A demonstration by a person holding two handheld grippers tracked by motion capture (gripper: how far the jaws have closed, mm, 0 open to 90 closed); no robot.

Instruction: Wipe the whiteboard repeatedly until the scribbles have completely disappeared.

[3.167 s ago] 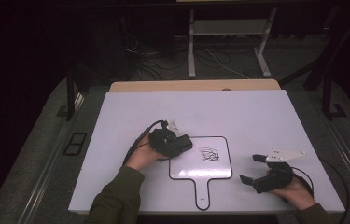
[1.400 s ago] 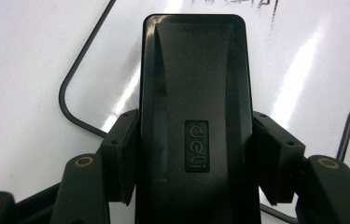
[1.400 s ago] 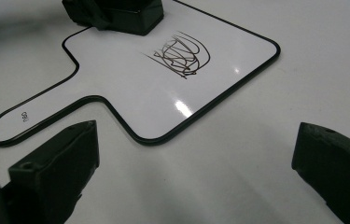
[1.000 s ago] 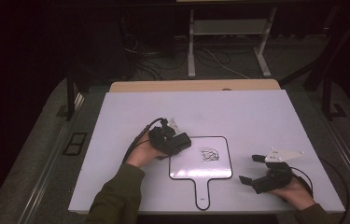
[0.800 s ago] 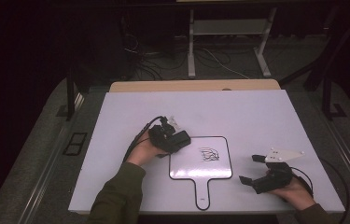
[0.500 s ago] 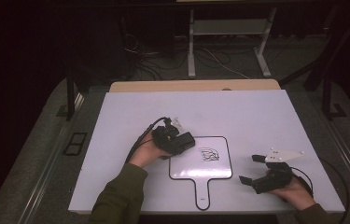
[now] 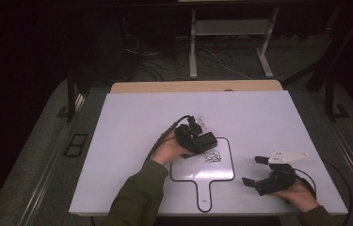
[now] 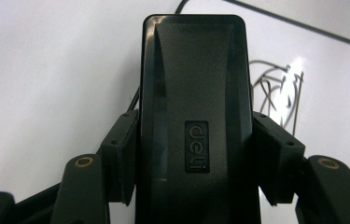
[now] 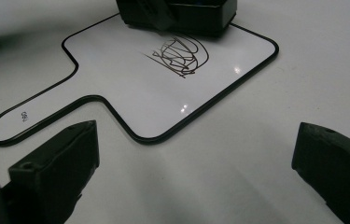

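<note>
High view: left hand-held gripper (image 7: 201,140) squeezes a black eraser (image 8: 193,116) over the scribble (image 7: 211,156) to wipe it; right hand-held gripper (image 7: 255,171) waits, jaws wide apart.

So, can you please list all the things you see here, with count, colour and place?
Paddle-shaped whiteboard: one, white with black edge, near middle of the table, handle toward the person.
Scribble: one, black, on the whiteboard's upper part.
Eraser: one, black, held on the whiteboard's far-left corner.
Table: one, white top.
Metal stand: one, pale, on the floor behind the table.
Left tongs: one, black, shut on the eraser.
Right tongs: one, black, open, right of the whiteboard.
</note>
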